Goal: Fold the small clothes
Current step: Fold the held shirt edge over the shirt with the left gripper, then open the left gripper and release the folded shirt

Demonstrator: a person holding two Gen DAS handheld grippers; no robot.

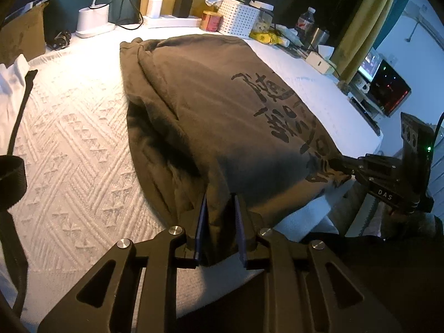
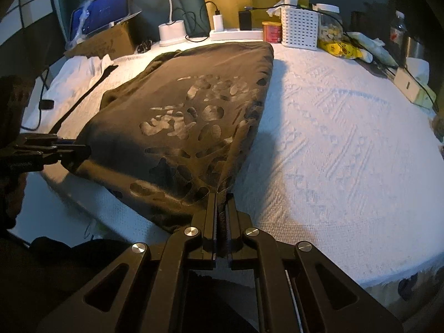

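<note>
**Little legible lettering in either view**

Only one text reads clearly — the white capitals "DAS", printed on the black body of the right gripper (image 1: 350,171) as it shows in the left wrist view.

The dark garment (image 1: 222,116) carries a large black brush-style print across its upper face; in the left wrist view the strokes resemble handwritten characters, but none can be made out. In the right wrist view the same print shows pale under the lamp glare, still unreadable.

The red tin (image 2: 272,32) beside the white perforated basket (image 2: 299,29) bears a label too small and blurred to read — likewise the label on the plastic bottle (image 1: 306,19).
</note>
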